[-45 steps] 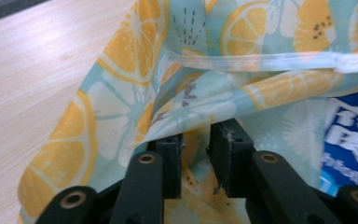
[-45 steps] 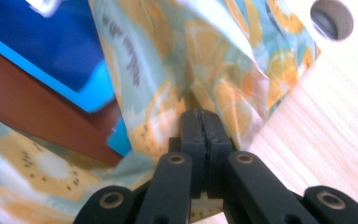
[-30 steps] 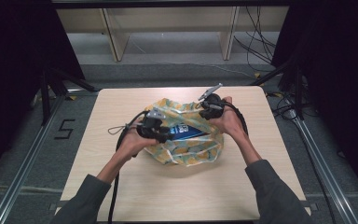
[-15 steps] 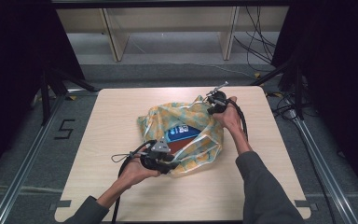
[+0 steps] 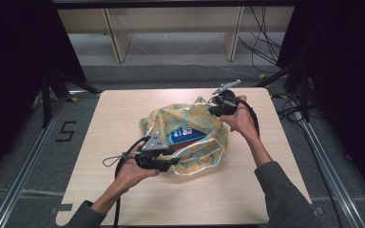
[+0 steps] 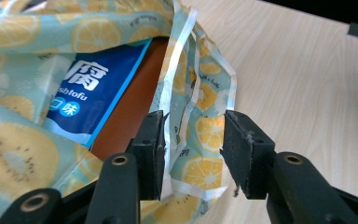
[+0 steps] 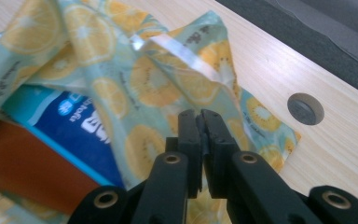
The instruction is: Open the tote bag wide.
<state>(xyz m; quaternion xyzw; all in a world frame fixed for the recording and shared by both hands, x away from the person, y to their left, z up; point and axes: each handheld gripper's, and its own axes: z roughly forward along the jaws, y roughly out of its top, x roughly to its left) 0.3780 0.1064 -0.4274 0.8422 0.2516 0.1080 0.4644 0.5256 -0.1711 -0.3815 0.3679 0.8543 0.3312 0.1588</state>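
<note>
Right hand-held gripper [image 7: 200,122] clamped on fruit-print bag [image 5: 195,116]; left hand-held gripper [image 6: 193,140] just opening, jaws apart (bag edge between them).

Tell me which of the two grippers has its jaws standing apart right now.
The left gripper: its jaws stand apart around the fruit-print bag's edge, and they have just been opening. The right gripper is pinched shut on the bag's fabric.

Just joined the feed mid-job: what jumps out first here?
A fruit-print bag lies mid-table with a blue tofu packet showing in its mouth. The left gripper straddles the bag's near rim, jaws apart. The right gripper is shut at the bag's far edge.
</note>
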